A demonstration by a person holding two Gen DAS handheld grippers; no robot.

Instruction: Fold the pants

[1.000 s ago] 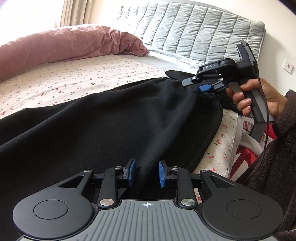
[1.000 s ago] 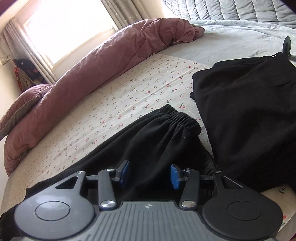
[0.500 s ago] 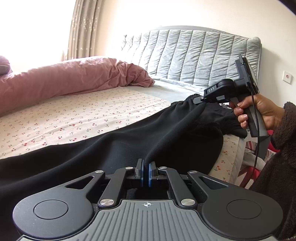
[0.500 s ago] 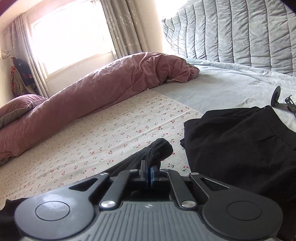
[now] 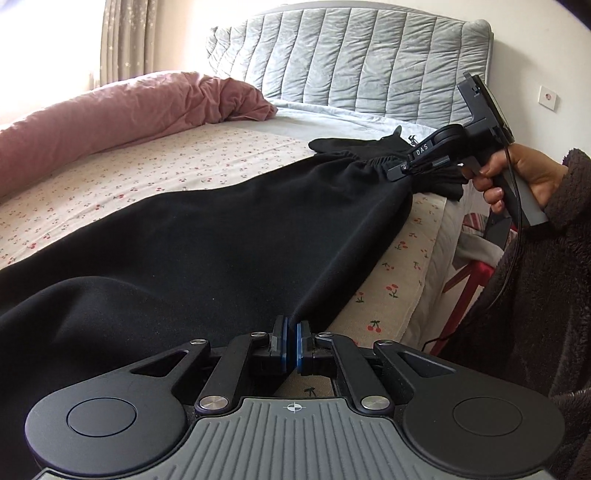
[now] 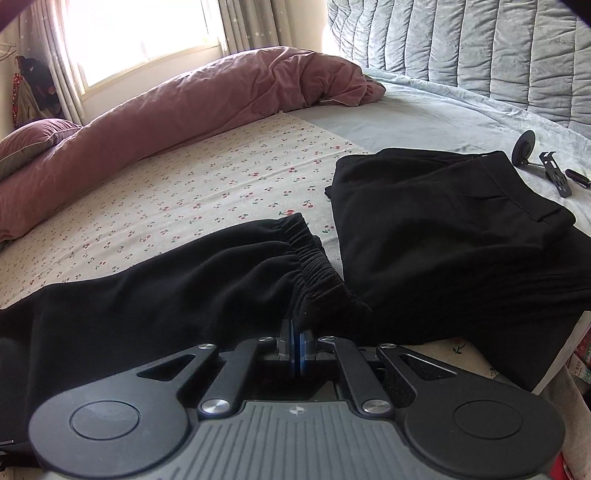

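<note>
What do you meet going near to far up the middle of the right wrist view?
right gripper, shut on the near edge of the black pants → elastic waistband → cherry-print sheet → pink duvet → window.

Pants stretched along the near edge of the bed, second folded garment right of their waistband, duvet along the far side, headboard behind
</note>
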